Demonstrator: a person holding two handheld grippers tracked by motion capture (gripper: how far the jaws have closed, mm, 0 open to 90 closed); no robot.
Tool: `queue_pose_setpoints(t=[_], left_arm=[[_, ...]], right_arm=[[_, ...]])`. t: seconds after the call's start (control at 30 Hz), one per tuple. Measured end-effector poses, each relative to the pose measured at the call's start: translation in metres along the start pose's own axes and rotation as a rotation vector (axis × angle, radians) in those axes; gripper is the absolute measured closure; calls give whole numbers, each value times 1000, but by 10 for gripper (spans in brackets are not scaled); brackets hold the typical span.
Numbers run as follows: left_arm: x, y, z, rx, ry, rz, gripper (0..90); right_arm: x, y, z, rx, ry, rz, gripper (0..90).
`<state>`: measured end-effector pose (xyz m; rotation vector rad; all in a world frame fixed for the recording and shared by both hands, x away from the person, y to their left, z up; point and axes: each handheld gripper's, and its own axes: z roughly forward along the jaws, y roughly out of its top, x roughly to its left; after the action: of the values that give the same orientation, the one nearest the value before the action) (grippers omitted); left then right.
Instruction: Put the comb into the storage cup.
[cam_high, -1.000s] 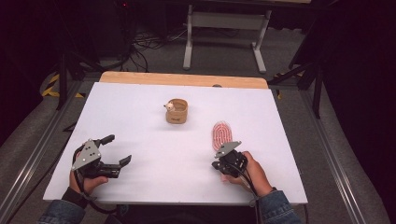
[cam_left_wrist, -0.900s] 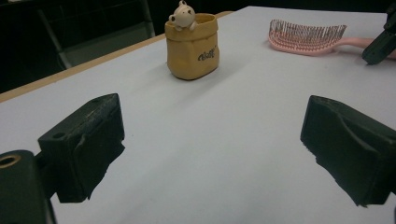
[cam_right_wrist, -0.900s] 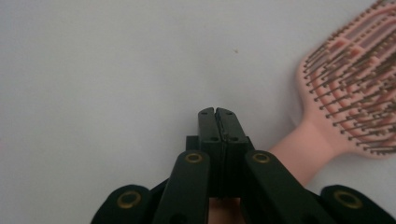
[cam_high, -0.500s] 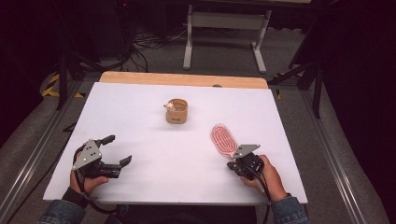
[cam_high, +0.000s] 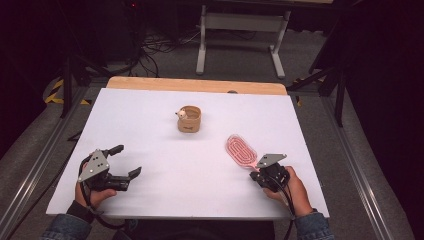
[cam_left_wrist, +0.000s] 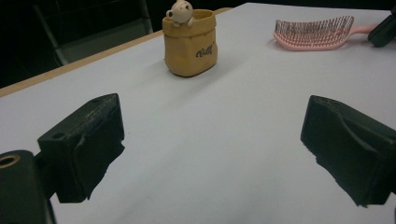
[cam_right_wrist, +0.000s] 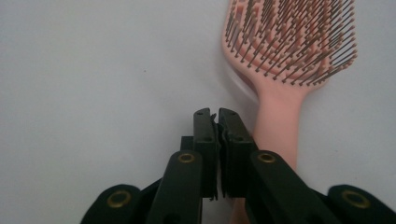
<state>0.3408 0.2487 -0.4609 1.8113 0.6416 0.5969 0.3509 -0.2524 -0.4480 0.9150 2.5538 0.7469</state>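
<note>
A pink hairbrush (cam_high: 241, 150) lies bristles up on the white table (cam_high: 150, 105), right of centre, with its handle pointing at my right hand. My right gripper (cam_high: 255, 174) sits at the end of that handle. In the right gripper view its jaws (cam_right_wrist: 215, 114) are pressed together with nothing between them, and the hairbrush handle (cam_right_wrist: 278, 126) runs beside and under the right jaw. My left gripper (cam_high: 127, 161) rests at the near left, open wide and holding nothing. Its view looks between the fingers (cam_left_wrist: 88, 135) at the hairbrush (cam_left_wrist: 317, 32).
A small tan pouch-shaped cup (cam_high: 189, 119) with a little bear figure on its rim stands mid-table, also in the left gripper view (cam_left_wrist: 190, 44). A wooden strip (cam_high: 195, 85) borders the far edge. Dark floor, cables and a stand lie beyond.
My right hand has shifted to the right along the near edge. The hairbrush has slid slightly nearer and tilted, its handle now toward the lower right. My left gripper has stayed put.
</note>
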Motion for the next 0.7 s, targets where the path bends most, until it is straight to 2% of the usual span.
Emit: queue_pose_setpoints(t=[0.13,0.2,0.23,0.27,0.33,0.37,0.43,0.5,0.53,0.57,0.7], left_arm=[[0,0,0,-3,2,1,72],[0,0,0,-3,3,1,72],[0,0,0,-3,3,2,72],[0,0,0,-4,3,1,72],[0,0,0,-2,3,2,72],[0,0,0,0,1,2,72],[0,0,0,1,1,5,72],[0,0,0,0,1,1,71],[0,0,0,3,1,3,71],[0,0,0,3,0,3,71],[0,0,2,1,-4,-11,71]], right_arm=[[0,2,-7,-31,-2,8,809],[0,4,-14,-58,-19,20,762],[-1,5,-20,-84,-46,20,720],[-1,5,-20,-84,-46,20,720],[-2,7,-25,-98,-83,40,595],[-4,7,-26,-97,-95,50,560],[-7,7,-27,-88,-137,83,380],[-10,7,-26,-80,-157,112,295],[-12,7,-25,-74,-171,133,214],[-14,8,-24,-67,-180,154,169],[-20,10,-22,-54,-176,200,120]])
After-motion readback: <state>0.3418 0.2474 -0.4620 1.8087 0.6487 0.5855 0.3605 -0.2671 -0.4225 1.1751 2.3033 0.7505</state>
